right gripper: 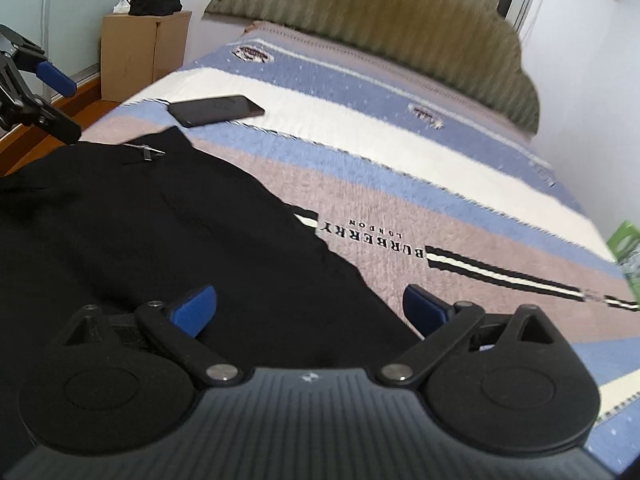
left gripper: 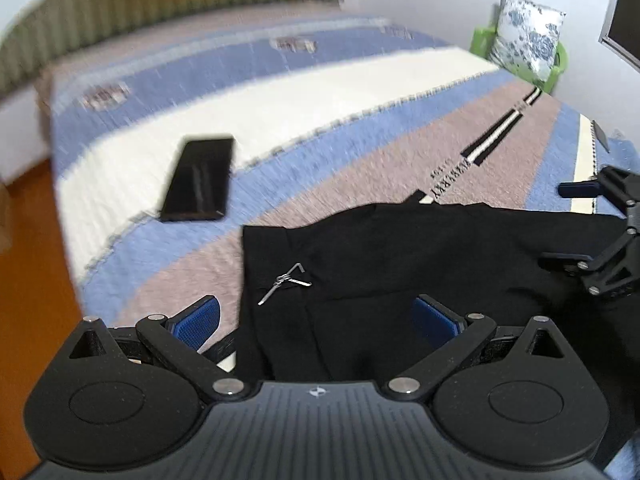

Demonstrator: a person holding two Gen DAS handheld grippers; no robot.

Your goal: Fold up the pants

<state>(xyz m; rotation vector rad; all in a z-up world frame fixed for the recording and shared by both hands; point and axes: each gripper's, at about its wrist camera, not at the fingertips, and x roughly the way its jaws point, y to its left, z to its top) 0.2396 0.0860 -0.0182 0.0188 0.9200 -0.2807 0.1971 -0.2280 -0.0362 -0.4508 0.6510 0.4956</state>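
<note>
The black pants [left gripper: 420,280] lie spread on the near part of the striped blanket [left gripper: 320,92], a phone [left gripper: 198,178] farther off, while the left gripper [left gripper: 316,318] and right gripper [right gripper: 310,306] hover above the pants, jaws wide apart and empty.

Open room: the striped blanket [right gripper: 460,200] beyond the pants [right gripper: 160,240] lies bare toward the headboard [right gripper: 380,12].
Obstacle: a phone [right gripper: 216,110] lies flat near the pants' far corner.
Bed's far side: cushion [left gripper: 528,36].
</note>
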